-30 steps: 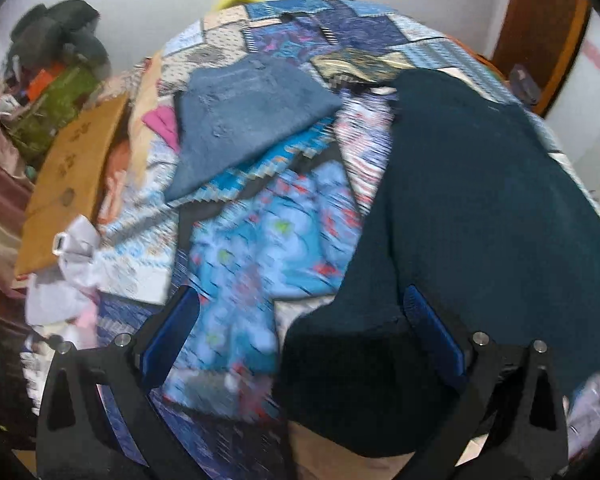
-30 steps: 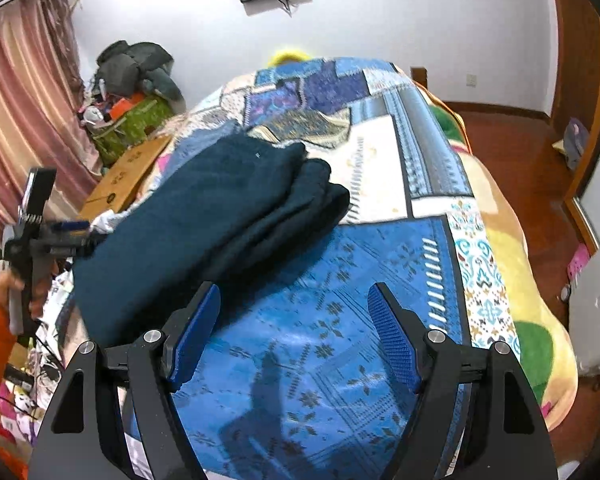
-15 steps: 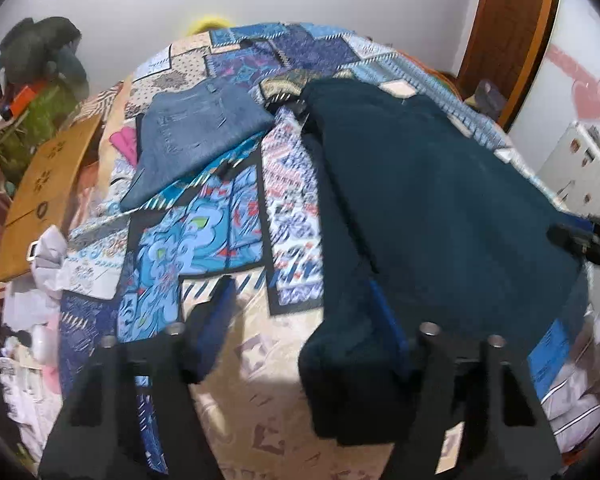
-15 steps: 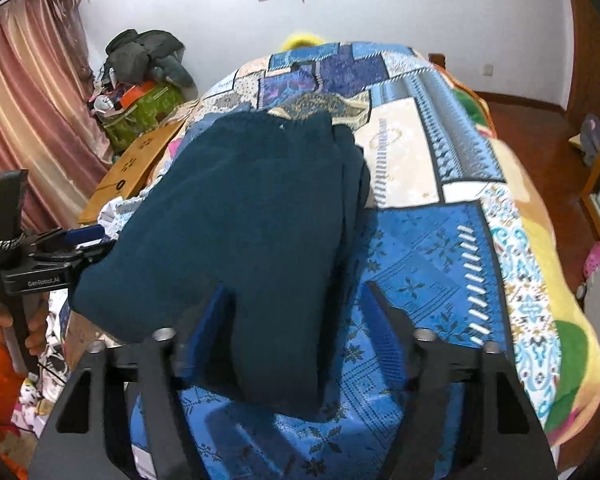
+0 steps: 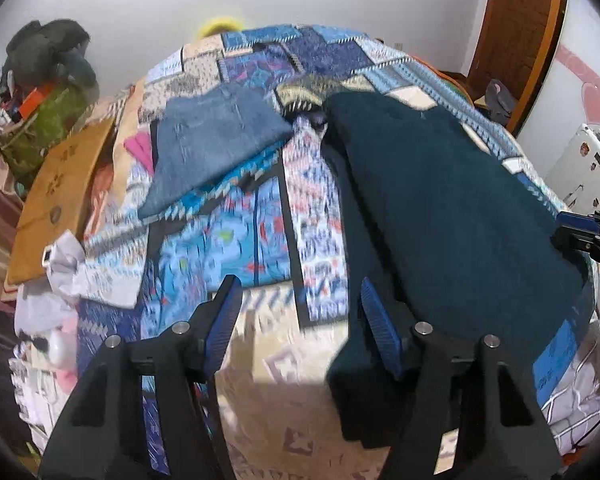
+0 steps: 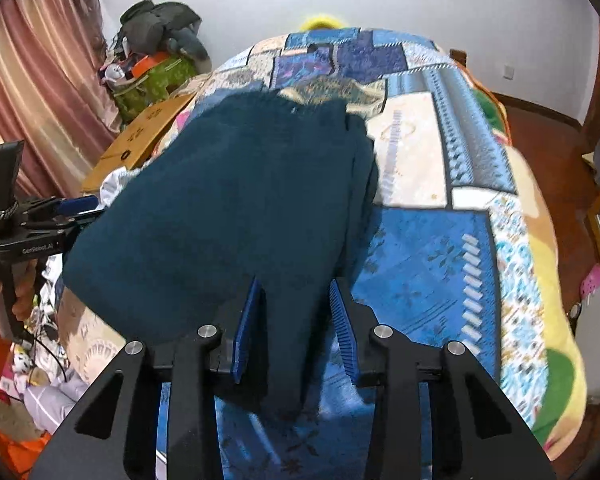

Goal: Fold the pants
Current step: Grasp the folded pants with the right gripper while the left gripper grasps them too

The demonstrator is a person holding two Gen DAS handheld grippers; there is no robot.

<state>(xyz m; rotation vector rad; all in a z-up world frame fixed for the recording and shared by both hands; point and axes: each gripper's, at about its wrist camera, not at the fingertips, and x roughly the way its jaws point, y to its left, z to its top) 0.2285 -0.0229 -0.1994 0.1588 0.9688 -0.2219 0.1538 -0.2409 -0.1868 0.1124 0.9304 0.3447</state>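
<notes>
Dark teal pants (image 5: 452,208) lie lengthwise on the patchwork bed quilt (image 5: 259,240); they also show in the right wrist view (image 6: 235,216). My left gripper (image 5: 300,320) is open at the pants' near left corner, its right finger (image 5: 380,336) against the cloth edge, nothing between the jaws. My right gripper (image 6: 293,328) has its jaws around the near right corner of the pants, cloth between the blue pads with a gap still showing. The other gripper shows at the edge of each view.
Folded blue jeans (image 5: 215,140) lie on the quilt to the far left. A cardboard box (image 5: 55,196) and a pile of clothes and bags (image 5: 43,92) stand left of the bed. A wooden door (image 5: 520,32) and a white cabinet (image 5: 584,176) stand to the right.
Both grippers came in to the near end of the pants. The right jaws narrowed around the cloth corner. The left jaws narrowed somewhat and stay open.
</notes>
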